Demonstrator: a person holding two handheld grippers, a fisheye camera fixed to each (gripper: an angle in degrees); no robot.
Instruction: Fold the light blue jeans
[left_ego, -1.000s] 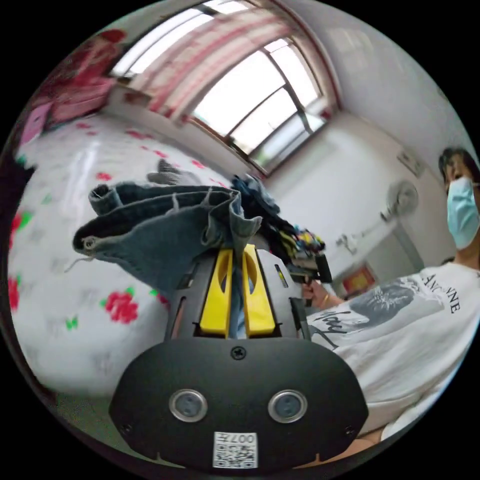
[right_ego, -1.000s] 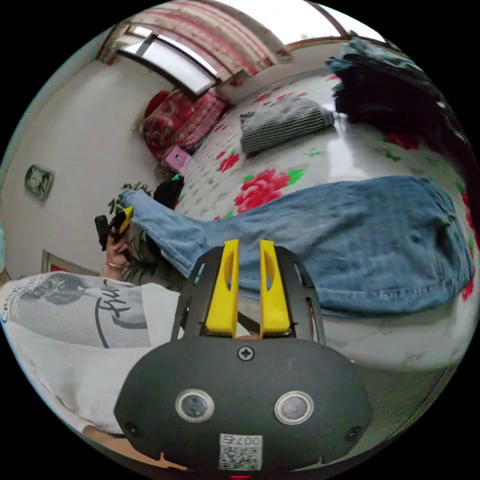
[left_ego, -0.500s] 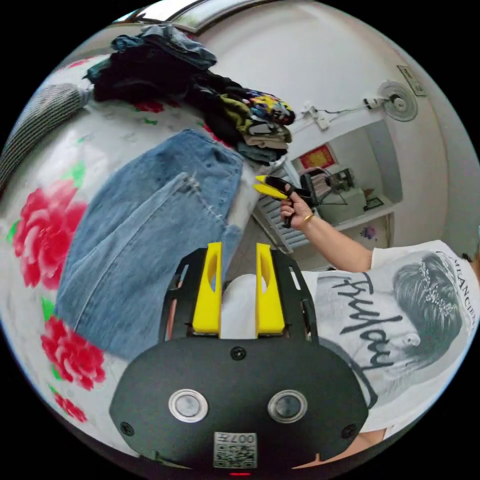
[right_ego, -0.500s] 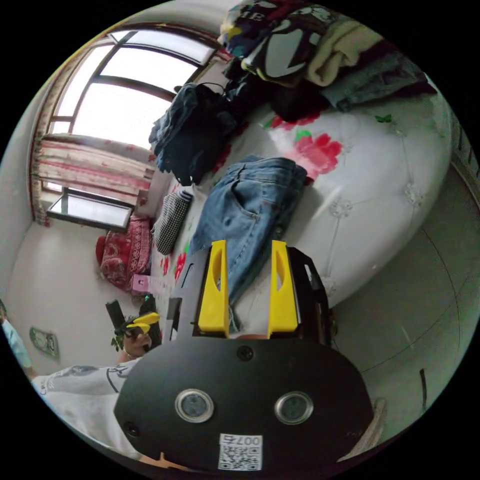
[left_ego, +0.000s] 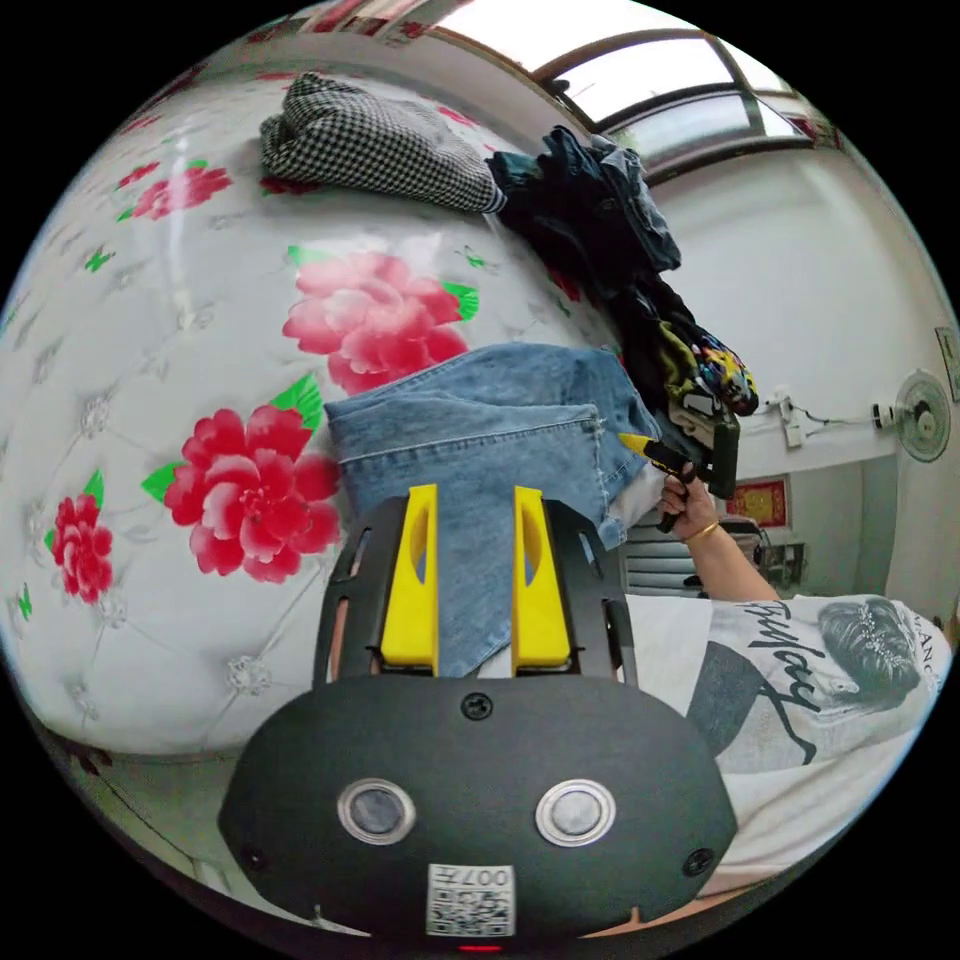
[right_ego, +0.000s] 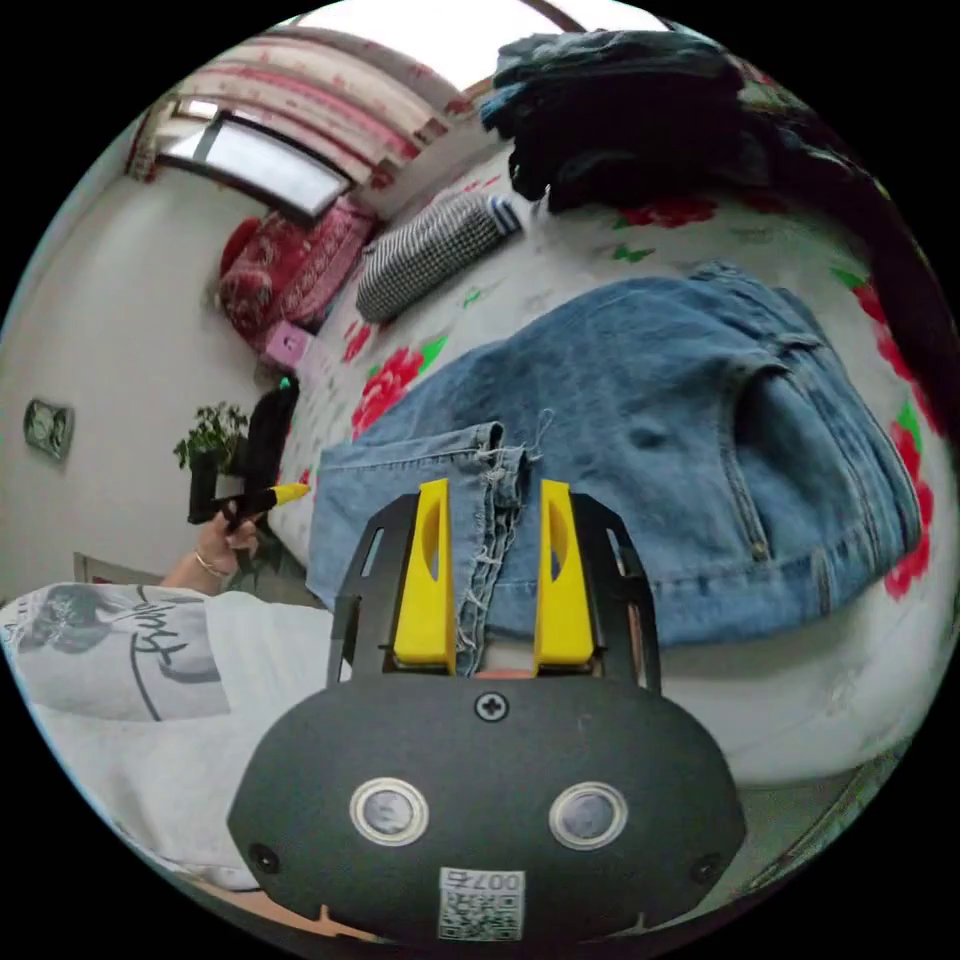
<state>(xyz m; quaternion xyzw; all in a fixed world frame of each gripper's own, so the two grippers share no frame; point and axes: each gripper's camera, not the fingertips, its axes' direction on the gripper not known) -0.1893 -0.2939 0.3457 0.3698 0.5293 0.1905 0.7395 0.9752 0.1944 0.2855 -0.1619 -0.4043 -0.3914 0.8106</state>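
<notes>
Both grippers w/ jaws apart, gripping nothing: left (left_ego: 468, 500), right (right_ego: 492, 495). Jeans (right_ego: 640, 420) folded on bed (left_ego: 150, 400), at 12 o'clock past both. Dark clothes pile (right_ego: 630, 110) at 1 o'clock.

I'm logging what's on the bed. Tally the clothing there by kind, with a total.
Light blue jeans, folded flat on the bed: 1
Checked black-and-white garment: 1
Heaps of mixed dark clothes, single pieces too tangled to count: 1
Total: 3 (2 single garments, 1 heap)
</notes>
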